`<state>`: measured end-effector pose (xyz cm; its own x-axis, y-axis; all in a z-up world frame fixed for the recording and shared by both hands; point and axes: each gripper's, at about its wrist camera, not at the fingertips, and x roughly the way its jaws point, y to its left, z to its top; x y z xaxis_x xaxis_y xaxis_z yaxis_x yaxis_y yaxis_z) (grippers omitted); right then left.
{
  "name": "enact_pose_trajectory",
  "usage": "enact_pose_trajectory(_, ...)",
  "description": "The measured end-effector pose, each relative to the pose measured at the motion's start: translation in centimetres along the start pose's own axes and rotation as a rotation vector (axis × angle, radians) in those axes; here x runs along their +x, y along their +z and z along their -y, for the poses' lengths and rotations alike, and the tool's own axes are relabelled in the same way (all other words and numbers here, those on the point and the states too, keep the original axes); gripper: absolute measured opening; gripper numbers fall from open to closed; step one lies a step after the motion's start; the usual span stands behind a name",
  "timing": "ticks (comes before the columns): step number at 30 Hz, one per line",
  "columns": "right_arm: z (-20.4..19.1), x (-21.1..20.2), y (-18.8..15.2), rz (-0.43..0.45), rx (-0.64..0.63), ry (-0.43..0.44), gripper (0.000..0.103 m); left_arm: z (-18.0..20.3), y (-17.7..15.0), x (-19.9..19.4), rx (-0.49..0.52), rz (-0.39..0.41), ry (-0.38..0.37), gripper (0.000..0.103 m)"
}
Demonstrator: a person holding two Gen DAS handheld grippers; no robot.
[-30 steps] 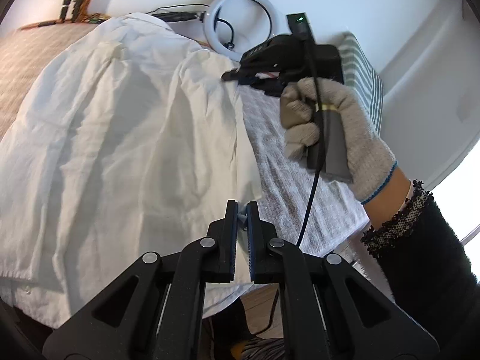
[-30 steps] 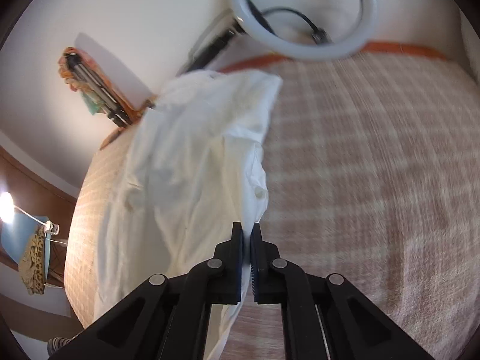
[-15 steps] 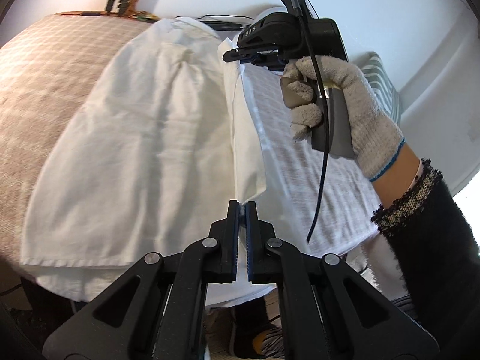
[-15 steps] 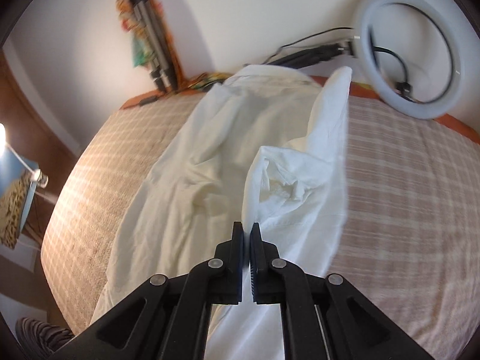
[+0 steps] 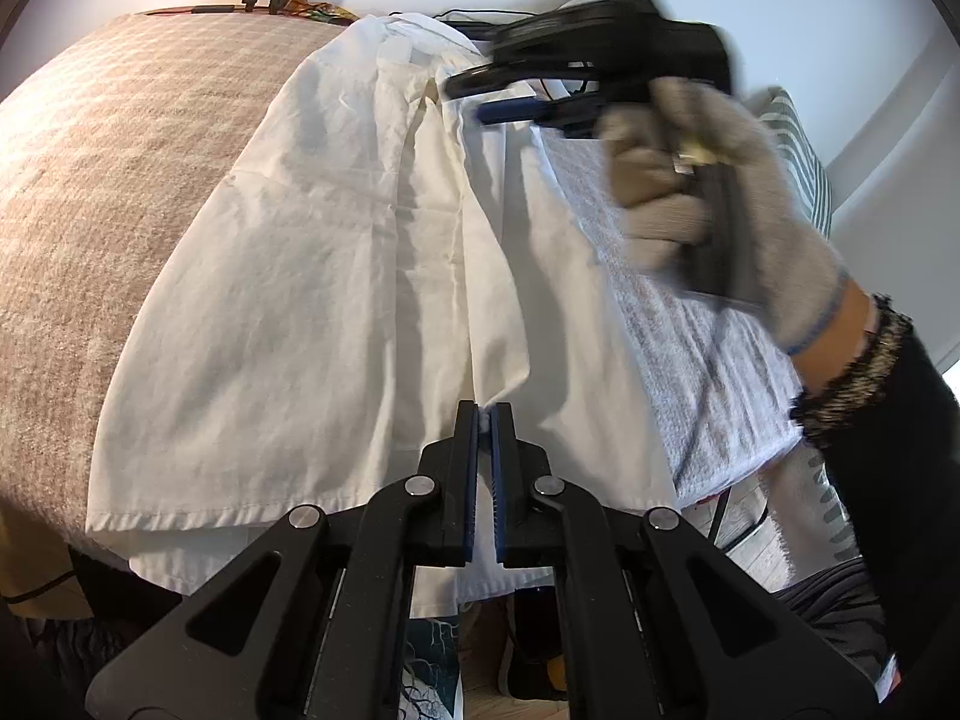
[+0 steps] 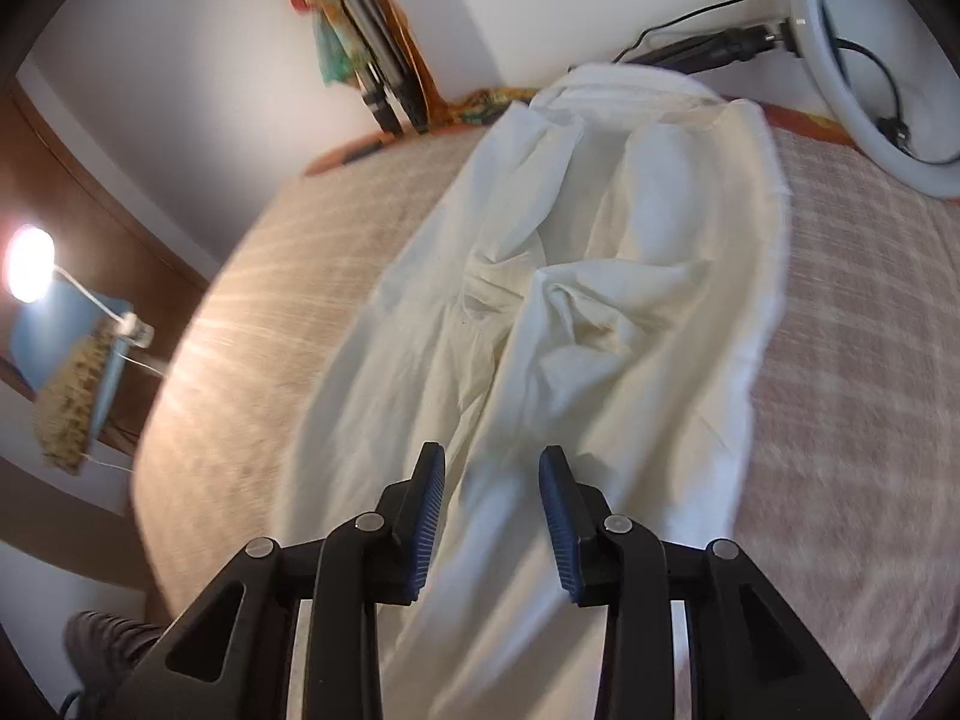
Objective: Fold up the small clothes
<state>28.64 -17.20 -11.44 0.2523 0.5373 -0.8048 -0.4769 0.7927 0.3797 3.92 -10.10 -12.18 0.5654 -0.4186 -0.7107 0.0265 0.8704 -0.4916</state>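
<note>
A white shirt (image 5: 336, 276) lies lengthwise on a bed with a beige checked cover (image 5: 108, 180). Its right side is folded in over the middle. My left gripper (image 5: 485, 414) is shut on the folded edge near the hem. My right gripper (image 5: 498, 99) shows in the left wrist view, held in a gloved hand above the collar end, its jaws apart. In the right wrist view my right gripper (image 6: 492, 474) is open and empty just above the shirt (image 6: 600, 312), which bunches in the middle.
A ring light (image 6: 864, 60) and tripod legs (image 6: 372, 60) stand at the wall behind the bed. A white towel (image 5: 690, 300) lies on the bed's right side and a striped pillow (image 5: 804, 156) beyond it. A lamp (image 6: 27, 264) glows at the left.
My right gripper has opened and let go of the shirt's edge, which now lies folded over the middle. My left gripper stays shut on the hem end.
</note>
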Motion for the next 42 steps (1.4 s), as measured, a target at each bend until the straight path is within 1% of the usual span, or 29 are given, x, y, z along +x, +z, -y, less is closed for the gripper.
enact_pose_trajectory(1, 0.2, -1.0, -0.4, 0.015, 0.008, -0.003, 0.035, -0.1, 0.0, 0.0, 0.0, 0.0, -0.002, 0.002)
enact_pose_trajectory(3, 0.7, -4.0, -2.2, 0.049, 0.038, -0.043, 0.036, -0.2, -0.1, -0.2, 0.007, 0.0, -0.003, 0.002)
enact_pose_trajectory(5, 0.9, -6.2, -4.3, 0.056, 0.052, -0.082, 0.042, -0.2, -0.2, -0.2, 0.013, -0.009, -0.006, 0.002)
enact_pose_trajectory(6, 0.8, -7.2, -5.5, 0.052, 0.061, -0.096, 0.048, -0.2, -0.3, -0.3, 0.019, -0.024, -0.011, 0.002)
enact_pose_trajectory(7, 0.8, -8.3, -7.2, 0.052, 0.081, -0.103, 0.06, -0.2, -0.4, -0.5, 0.028, -0.035, -0.02, 0.002)
enact_pose_trajectory(8, 0.7, -8.9, -8.5, 0.052, 0.101, -0.1, 0.062, -0.1, -0.6, -0.8, 0.038, -0.036, -0.023, 0.002)
enact_pose_trajectory(11, 0.5, -9.9, -11.8, 0.025, 0.135, -0.05, 0.062, 0.1, -1.0, -2.1, 0.087, -0.048, -0.023, 0.002)
enact_pose_trajectory(12, 0.1, -10.0, -12.9, 0.015, 0.136, -0.037, 0.062, 0.1, -1.2, -3.0, 0.104, -0.038, -0.027, 0.002)
enact_pose_trajectory(14, -0.4, -9.8, -14.4, -0.005, 0.118, -0.034, 0.062, -0.1, -1.2, -4.2, 0.128, -0.017, -0.02, 0.002)
enact_pose_trajectory(16, -0.9, -9.1, -15.6, -0.033, 0.091, -0.056, 0.062, -0.5, -1.0, -5.5, 0.147, 0.011, 0.017, 0.002)
enact_pose_trajectory(18, -1.0, -8.3, -16.5, -0.066, 0.069, -0.087, 0.056, -1.2, -0.5, -6.2, 0.145, 0.03, 0.046, 0.002)
enact_pose_trajectory(19, -0.8, -7.9, -16.7, -0.079, 0.072, -0.079, 0.033, -1.5, -0.3, -6.3, 0.139, 0.035, 0.057, 0.002)
enact_pose_trajectory(20, -0.5, -7.4, -16.9, -0.097, 0.083, -0.055, 0.016, -1.9, 0.0, -6.4, 0.131, 0.039, 0.068, 0.002)
enact_pose_trajectory(21, 0.1, -7.1, -17.1, -0.115, 0.109, -0.033, 0.015, -2.1, 0.2, -6.4, 0.124, 0.042, 0.077, 0.002)
enact_pose_trajectory(22, 0.8, -7.2, -17.3, -0.102, 0.134, -0.024, 0.007, -2.2, 0.4, -6.4, 0.12, 0.046, 0.087, 0.002)
enact_pose_trajectory(23, 1.9, -7.4, -17.6, -0.104, 0.166, -0.032, 0.006, -2.3, 0.5, -6.4, 0.116, 0.049, 0.091, 0.002)
enact_pose_trajectory(24, 2.7, -7.5, -17.9, -0.11, 0.185, -0.053, 0.006, -2.2, 0.7, -6.4, 0.114, 0.049, 0.086, 0.002)
enact_pose_trajectory(25, 3.3, -7.7, -18.2, -0.107, 0.197, -0.049, 0.006, -2.1, 0.8, -6.4, 0.122, 0.05, 0.081, 0.002)
enact_pose_trajectory(26, 3.5, -8.0, -18.4, -0.101, 0.196, -0.036, 0.01, -1.7, 0.8, -6.3, 0.138, 0.054, 0.082, 0.002)
enact_pose_trajectory(27, 3.2, -8.3, -18.4, -0.098, 0.183, -0.033, 0.012, -1.1, 1.0, -6.0, 0.159, 0.058, 0.086, 0.002)
enact_pose_trajectory(28, 2.9, -8.6, -18.3, -0.092, 0.163, -0.023, 0.017, -0.7, 1.1, -5.7, 0.171, 0.056, 0.083, 0.002)
enact_pose_trajectory(29, 2.6, -9.0, -18.2, -0.093, 0.141, -0.001, 0.033, -0.2, 1.3, -5.4, 0.182, 0.052, 0.076, 0.002)
enact_pose_trajectory(30, 2.3, -9.5, -17.9, -0.083, 0.124, 0.016, 0.04, 0.6, 1.6, -5.0, 0.197, 0.049, 0.066, 0.002)
enact_pose_trajectory(32, 2.0, -10.4, -17.0, -0.042, 0.095, 0.0, 0.042, 1.8, 2.1, -4.3, 0.231, 0.048, 0.056, 0.002)
enact_pose_trajectory(33, 2.2, -11.0, -16.1, -0.01, 0.08, 0.004, 0.042, 2.7, 2.3, -3.8, 0.25, 0.048, 0.054, 0.002)
enact_pose_trajectory(35, 2.8, -11.5, -14.0, 0.042, 0.078, 0.0, 0.047, 4.2, 2.8, -2.8, 0.295, 0.045, 0.038, 0.002)
enact_pose_trajectory(38, 4.7, -12.2, -10.6, 0.141, 0.101, -0.005, 0.056, 6.3, 2.9, -1.3, 0.35, 0.035, 0.026, 0.002)
enact_pose_trajectory(41, 7.2, -11.5, -6.6, 0.205, 0.139, 0.026, 0.059, 7.7, 2.7, 0.6, 0.387, 0.006, 0.009, 0.002)
enact_pose_trajectory(42, 7.6, -11.0, -5.8, 0.215, 0.152, 0.029, 0.06, 8.2, 2.5, 1.4, 0.4, -0.006, 0.005, 0.002)
